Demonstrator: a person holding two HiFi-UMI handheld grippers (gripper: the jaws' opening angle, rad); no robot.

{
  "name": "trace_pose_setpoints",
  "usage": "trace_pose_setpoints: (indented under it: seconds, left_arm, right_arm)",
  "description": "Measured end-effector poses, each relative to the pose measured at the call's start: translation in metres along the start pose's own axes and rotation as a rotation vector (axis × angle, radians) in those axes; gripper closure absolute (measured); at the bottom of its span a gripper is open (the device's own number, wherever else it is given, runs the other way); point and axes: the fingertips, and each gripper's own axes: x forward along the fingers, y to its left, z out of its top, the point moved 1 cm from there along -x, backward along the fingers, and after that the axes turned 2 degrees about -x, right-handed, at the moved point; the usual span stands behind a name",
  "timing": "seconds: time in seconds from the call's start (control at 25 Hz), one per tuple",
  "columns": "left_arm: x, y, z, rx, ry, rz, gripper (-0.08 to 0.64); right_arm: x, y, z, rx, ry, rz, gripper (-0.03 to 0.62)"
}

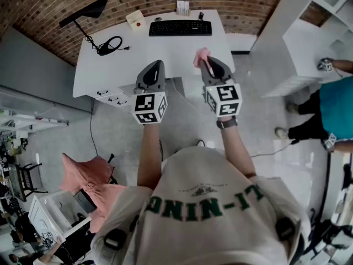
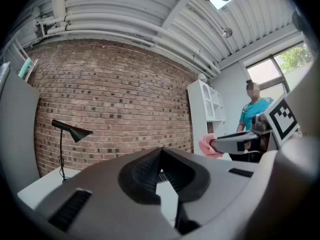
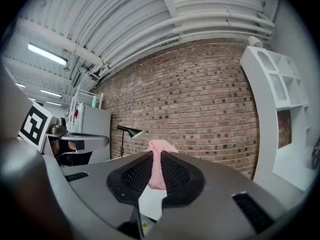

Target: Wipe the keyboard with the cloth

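Gripping: the right gripper (image 3: 155, 156) is clamped on the pink cloth (image 3: 159, 170); one fold is pinched between its pads and a tuft stands out past the tips
Left gripper: the left gripper (image 2: 161, 153) has its jaws brought together with nothing between them; it is held beside the right one
Position: both hang over the near edge of the desk (image 1: 138, 59), the cloth above its near right corner; both are well apart from the keyboard (image 1: 180, 27)
Keyboard: black; lies along the far edge, right of the middle; nothing touches it
Progress: the cloth is in hand, so the pick-up looks done; by my reading no wiping has begun; what is left is to carry the cloth to the far edge, lay it on the keys and stroke along the rows
Desk: white; a black lamp (image 1: 83, 12) at the far left corner, a coiled cable (image 1: 110, 44) by its base, a small white box with a red button (image 1: 135, 20) just left of the keyboard
Room: a brick wall (image 1: 248, 4) beyond the far edge; white shelving (image 1: 325, 21) to the right; grey floor; a person in a teal top (image 1: 336, 104) at the right, well apart from the desk
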Motion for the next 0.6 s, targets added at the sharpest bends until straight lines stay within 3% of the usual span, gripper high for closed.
trace_pose_setpoints:
  seconds: [0.6]
  left_arm:
    - [0.017, -0.001, -0.019, -0.008, 0.046, 0.065, 0.557]
  right_arm:
    - [0.018, -0.016, -0.020, 0.024, 0.027, 0.051, 0.558]
